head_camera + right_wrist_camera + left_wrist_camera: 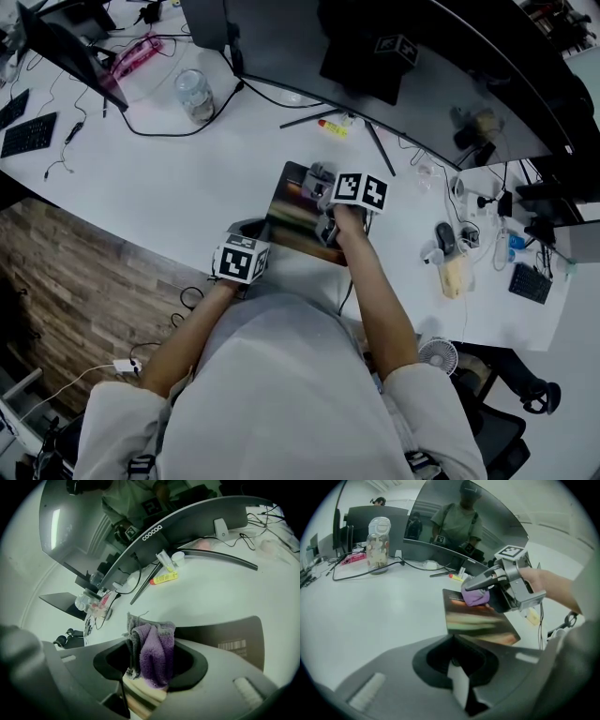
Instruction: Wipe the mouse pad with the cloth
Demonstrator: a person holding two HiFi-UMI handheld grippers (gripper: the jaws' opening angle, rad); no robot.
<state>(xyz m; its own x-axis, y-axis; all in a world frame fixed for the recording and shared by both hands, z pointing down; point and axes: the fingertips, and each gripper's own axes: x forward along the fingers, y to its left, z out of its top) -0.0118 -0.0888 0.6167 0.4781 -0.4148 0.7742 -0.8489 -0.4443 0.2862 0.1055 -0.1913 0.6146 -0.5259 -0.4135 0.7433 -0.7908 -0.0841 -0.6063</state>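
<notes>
The mouse pad is a dark rectangle with a coloured print, lying on the white desk in front of me. My right gripper is over the pad's far right part, shut on a purple and grey cloth that hangs from its jaws onto the pad. In the left gripper view the cloth touches the pad's far corner. My left gripper sits at the pad's near left corner, and that corner runs in between its closed jaws.
A curved monitor stands along the back of the desk. A glass jar, black cables and a yellow tube lie behind the pad. A mouse and a small fan are at the right. The desk's near edge runs by my left gripper.
</notes>
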